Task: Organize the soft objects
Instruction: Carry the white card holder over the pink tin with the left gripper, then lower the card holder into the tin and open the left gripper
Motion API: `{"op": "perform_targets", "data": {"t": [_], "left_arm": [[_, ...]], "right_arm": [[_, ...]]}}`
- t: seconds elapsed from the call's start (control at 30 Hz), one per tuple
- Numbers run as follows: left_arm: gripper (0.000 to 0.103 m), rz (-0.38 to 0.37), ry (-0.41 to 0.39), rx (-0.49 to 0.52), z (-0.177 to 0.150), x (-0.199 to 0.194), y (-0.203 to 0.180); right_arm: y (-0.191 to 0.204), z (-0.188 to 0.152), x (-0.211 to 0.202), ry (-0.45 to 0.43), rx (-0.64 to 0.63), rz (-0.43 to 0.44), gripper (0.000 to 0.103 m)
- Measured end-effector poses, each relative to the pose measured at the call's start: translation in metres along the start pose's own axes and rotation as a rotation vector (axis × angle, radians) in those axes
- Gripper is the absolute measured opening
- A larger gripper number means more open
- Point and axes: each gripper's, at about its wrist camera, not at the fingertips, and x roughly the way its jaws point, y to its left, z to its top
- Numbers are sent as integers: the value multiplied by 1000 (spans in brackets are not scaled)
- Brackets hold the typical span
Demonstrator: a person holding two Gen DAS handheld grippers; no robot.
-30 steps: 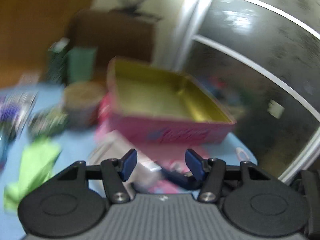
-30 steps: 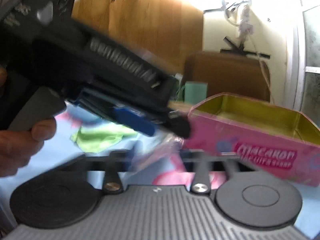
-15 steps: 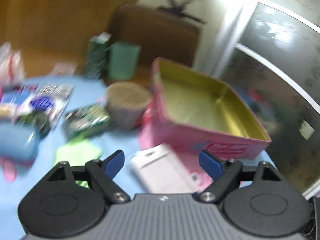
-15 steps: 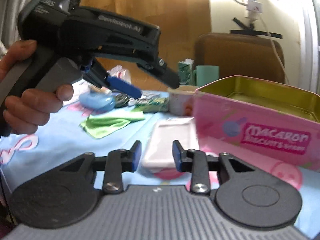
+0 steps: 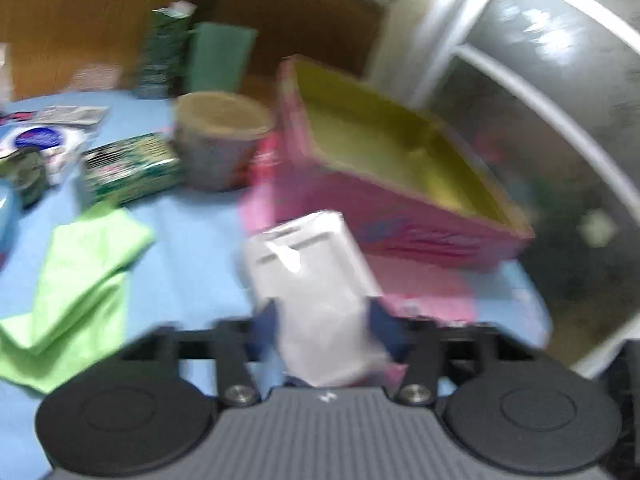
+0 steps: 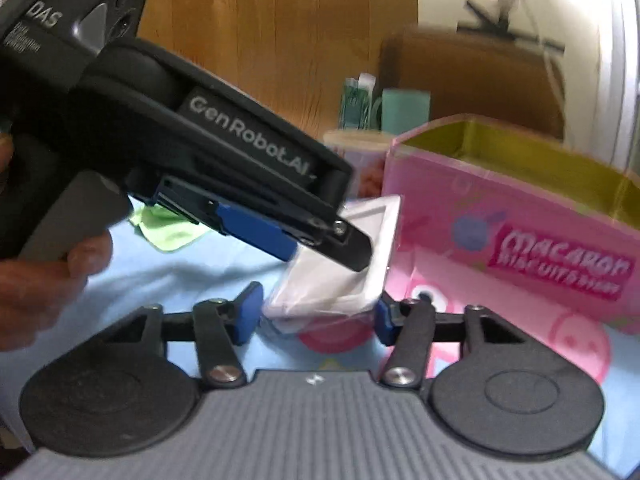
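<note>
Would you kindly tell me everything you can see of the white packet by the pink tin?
The white packet is a flat, rectangular, soft-looking pack in glossy clear wrap, with a raised border showing in the right wrist view. It is tilted, its far end toward the pink Macaron biscuit tin, over the blue cloth. The left gripper is shut on its near end, blue pads pressing both sides. The right gripper brackets its lower edge, jaws opening, pads apparently clear of it. Blur hides any print.

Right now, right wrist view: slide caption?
Left gripper shut on white packet beside pink tin; right gripper opening around it.
</note>
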Motion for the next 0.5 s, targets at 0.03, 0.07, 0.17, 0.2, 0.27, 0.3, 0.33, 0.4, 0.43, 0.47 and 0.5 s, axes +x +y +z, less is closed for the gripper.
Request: {"op": "perform_targets", "data": {"t": [0.03,0.07,0.17,0.2,0.27,0.3,0.33,0.4,0.43,0.47,0.5], "left_arm": [[26,-18,-6,16,3,-5,-6],[27,-14,-23,54,5,-10,-14],[34,24,-94,205,14,-17,-47],[36,28,-104,237,18,-18,-55],[42,35,-109,255,22,-17,-66],[42,33,-115,263,25,-15,-69],[43,20,-127,270,28,-15,-73],[43,10,-133,273,38,-8,-76],[43,9,-133,275,42,-4,-79],[43,10,-130,273,45,-2,-80],[43,10,-124,270,46,1,-81]], "right_arm": [[1,0,-4,-20,3,-2,53],[4,1,-8,-43,3,-3,53],[10,7,-18,-140,-24,-58,50],[11,10,-22,-165,-29,-72,49],[8,16,-32,-217,-22,-106,32],[7,19,-36,-241,-24,-132,29],[4,20,-42,-268,-23,-155,27],[-6,27,-43,-291,4,-191,26],[-10,29,-41,-294,2,-211,24],[-13,30,-39,-294,4,-231,24],[-18,32,-39,-291,26,-234,24]]}}
